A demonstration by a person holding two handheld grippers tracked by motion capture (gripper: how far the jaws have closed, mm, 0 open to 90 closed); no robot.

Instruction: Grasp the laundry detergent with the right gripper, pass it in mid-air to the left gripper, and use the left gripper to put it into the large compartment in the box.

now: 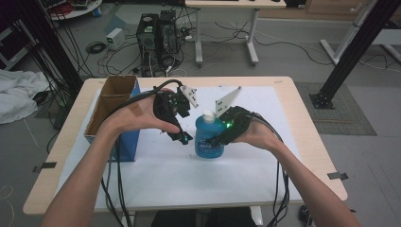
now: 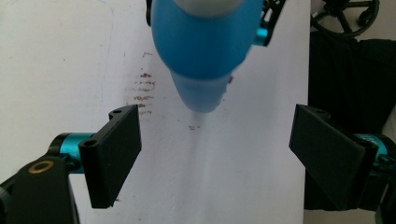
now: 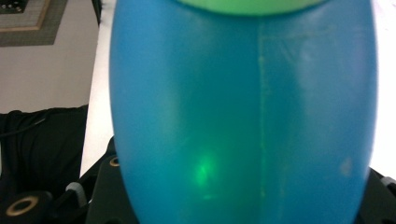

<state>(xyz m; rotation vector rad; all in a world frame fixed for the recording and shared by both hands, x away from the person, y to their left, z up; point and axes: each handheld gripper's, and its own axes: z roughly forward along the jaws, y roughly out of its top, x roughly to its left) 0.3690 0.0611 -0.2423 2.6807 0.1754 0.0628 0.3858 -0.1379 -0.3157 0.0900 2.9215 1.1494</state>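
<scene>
A blue bottle point(image 1: 208, 138) with a white cap stands upright on the white mat point(image 1: 236, 165) at mid-table. My right gripper point(image 1: 216, 140) comes in from the bottle's right side and is shut on its body. In the right gripper view the bottle point(image 3: 243, 116) is pressed close, and one black finger point(image 3: 100, 203) peeks out beneath it. My left gripper point(image 1: 185, 138) hovers just left of the bottle, pointing down, open and holding nothing. In the left gripper view its wide-apart jaws point(image 2: 215, 137) frame bare mat, with the bottle point(image 2: 205, 46) just beyond them.
An open cardboard box point(image 1: 113, 101) with blue sides stands at the table's left, near my left forearm. Brown smudges mark the mat point(image 2: 142, 91). Cables trail from both grippers off the front edge. Computer towers point(image 1: 158, 33) and desks stand on the floor behind.
</scene>
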